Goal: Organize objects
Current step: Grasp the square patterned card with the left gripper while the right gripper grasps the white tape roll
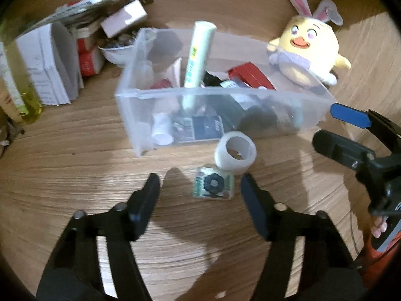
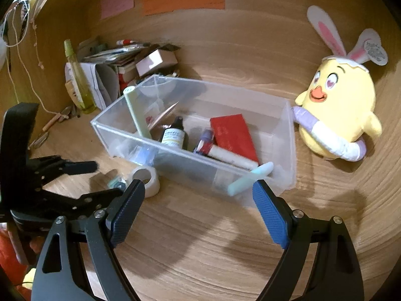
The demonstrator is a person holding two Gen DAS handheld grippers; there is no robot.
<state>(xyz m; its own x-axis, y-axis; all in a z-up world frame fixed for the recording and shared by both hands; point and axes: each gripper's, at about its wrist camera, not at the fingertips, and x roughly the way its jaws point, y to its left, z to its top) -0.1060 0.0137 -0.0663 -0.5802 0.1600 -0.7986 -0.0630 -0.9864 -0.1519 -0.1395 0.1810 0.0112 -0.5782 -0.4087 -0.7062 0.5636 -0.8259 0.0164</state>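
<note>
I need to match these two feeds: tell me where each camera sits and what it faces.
Left wrist: on the left tongs, angled down at the small packet and tape roll before the clear bin; right tongs and fingertips at right.
Right wrist: on the right tongs, facing the bin; left tongs at left.
Shared: bin, tape, plush chick.

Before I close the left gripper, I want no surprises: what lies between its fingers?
In the left wrist view, only the small clear packet sits between the left gripper's open fingers, on bare table; the tape roll lies just beyond.
</note>
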